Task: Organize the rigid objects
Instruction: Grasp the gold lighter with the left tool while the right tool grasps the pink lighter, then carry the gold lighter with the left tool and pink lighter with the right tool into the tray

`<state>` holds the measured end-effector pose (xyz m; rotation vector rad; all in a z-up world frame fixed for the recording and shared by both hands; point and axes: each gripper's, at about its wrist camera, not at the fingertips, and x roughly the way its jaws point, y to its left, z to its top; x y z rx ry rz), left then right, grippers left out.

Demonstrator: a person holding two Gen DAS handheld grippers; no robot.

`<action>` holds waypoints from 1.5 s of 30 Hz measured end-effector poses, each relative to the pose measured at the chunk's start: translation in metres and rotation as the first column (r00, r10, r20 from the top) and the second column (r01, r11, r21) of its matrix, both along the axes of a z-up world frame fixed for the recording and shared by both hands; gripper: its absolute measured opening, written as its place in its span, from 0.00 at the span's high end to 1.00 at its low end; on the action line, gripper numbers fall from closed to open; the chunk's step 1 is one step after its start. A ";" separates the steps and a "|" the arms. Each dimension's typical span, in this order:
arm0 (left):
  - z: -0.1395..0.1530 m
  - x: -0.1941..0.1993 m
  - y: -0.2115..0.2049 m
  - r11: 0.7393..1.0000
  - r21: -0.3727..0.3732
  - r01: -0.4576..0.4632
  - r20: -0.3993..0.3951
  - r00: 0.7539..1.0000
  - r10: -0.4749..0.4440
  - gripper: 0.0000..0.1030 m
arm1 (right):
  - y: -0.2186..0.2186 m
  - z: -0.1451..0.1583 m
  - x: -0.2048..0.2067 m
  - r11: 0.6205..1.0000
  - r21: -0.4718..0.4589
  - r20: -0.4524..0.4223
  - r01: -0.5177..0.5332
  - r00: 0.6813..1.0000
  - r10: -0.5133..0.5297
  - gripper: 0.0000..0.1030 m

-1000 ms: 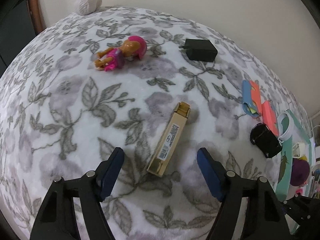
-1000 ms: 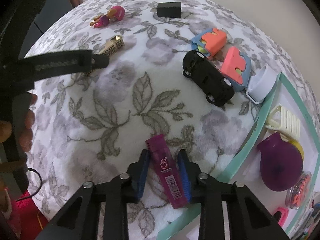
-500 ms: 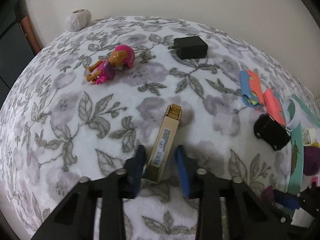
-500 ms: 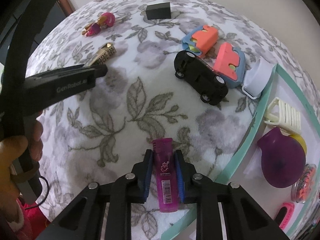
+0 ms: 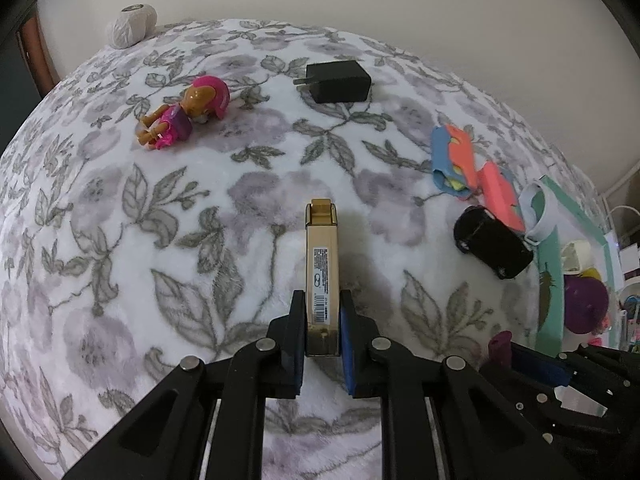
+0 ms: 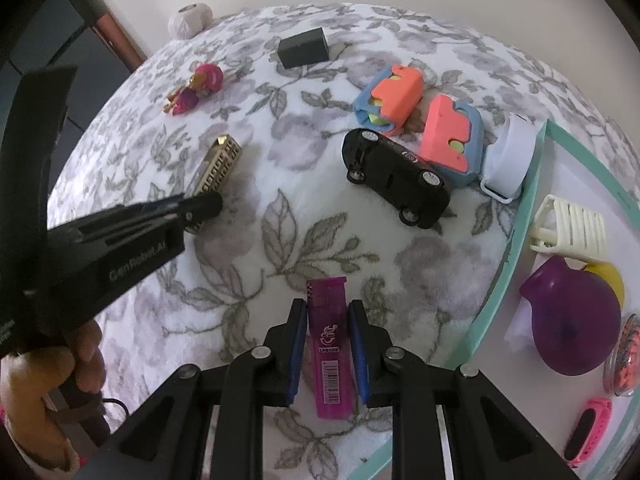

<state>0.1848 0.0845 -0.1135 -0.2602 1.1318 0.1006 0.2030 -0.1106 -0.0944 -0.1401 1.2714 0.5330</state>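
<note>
My left gripper (image 5: 322, 312) is shut on a long gold box (image 5: 321, 264) with a barcode label, held just over the floral blanket (image 5: 200, 208); the box also shows in the right wrist view (image 6: 216, 172). My right gripper (image 6: 326, 320) is shut on a purple lighter (image 6: 329, 340), near the teal-rimmed tray (image 6: 516, 240). A black toy car (image 6: 394, 178), two orange-and-blue blocks (image 6: 390, 100), a black charger (image 5: 336, 82) and a pink doll figure (image 5: 188, 110) lie on the blanket.
A white ring-shaped holder (image 6: 508, 156) lies at the tray's edge. In the tray are a white comb-like clip (image 6: 568, 226), a purple pot (image 6: 572, 324), a yellow object and a pink band (image 6: 588, 436). A white yarn ball (image 5: 132, 30) sits far left by the wall.
My left gripper went from open around the gold box to shut on it, and the box now points straight ahead. My right gripper kept hold of the purple lighter and straightened it.
</note>
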 end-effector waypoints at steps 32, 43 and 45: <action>0.104 -0.024 -0.050 0.992 0.001 0.128 0.274 0.954 -0.124 0.85 | -0.069 0.117 -0.009 0.976 0.139 0.271 0.170 0.941 -0.202 0.80; 0.113 -0.037 -0.116 0.954 0.073 0.290 0.297 0.907 -0.298 0.85 | -0.139 0.138 -0.019 0.938 0.079 0.320 0.336 0.883 -0.344 0.80; 0.107 -0.040 -0.131 0.941 0.086 0.329 0.284 0.897 -0.339 0.85 | -0.148 0.137 -0.020 0.932 0.076 0.317 0.354 0.878 -0.359 0.80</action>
